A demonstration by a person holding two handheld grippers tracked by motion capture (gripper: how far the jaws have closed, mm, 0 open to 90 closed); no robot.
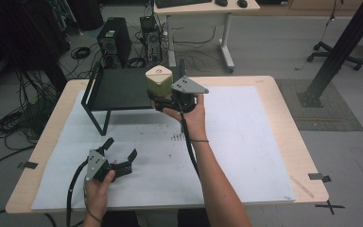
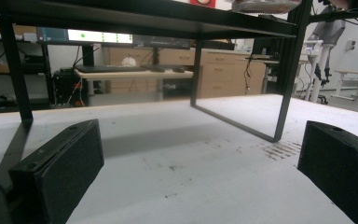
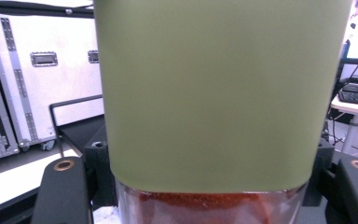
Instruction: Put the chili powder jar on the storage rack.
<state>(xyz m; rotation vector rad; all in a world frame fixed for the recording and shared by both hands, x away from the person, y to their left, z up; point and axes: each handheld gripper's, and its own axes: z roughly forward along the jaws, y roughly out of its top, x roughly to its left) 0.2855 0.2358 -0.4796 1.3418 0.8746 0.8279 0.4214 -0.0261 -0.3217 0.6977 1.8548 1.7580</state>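
Observation:
A jar with an olive-green lid [image 1: 158, 79] and a clear lower part holding red-brown contents [image 3: 205, 205] is held upright in the air over the front right corner of a black metal shelf [image 1: 118, 90]. My right gripper [image 1: 164, 102] is shut on the jar's lower part; in the right gripper view the green lid [image 3: 214, 93] stands between the jaws of my right gripper [image 3: 209, 193]. My left gripper [image 1: 120, 150] rests low on the white mat [image 1: 236, 142] at the front left, open with nothing in it. In the left gripper view my left gripper [image 2: 198, 170] faces the shelf's legs [image 2: 286, 84].
The shelf stands at the table's back left, on thin legs, with open room under it. Small dark marks [image 1: 178, 137] dot the mat near its middle. On the floor beyond are computer towers [image 1: 114, 43], cables and a desk [image 1: 203, 9]. A black post [image 1: 340, 47] rises at the right.

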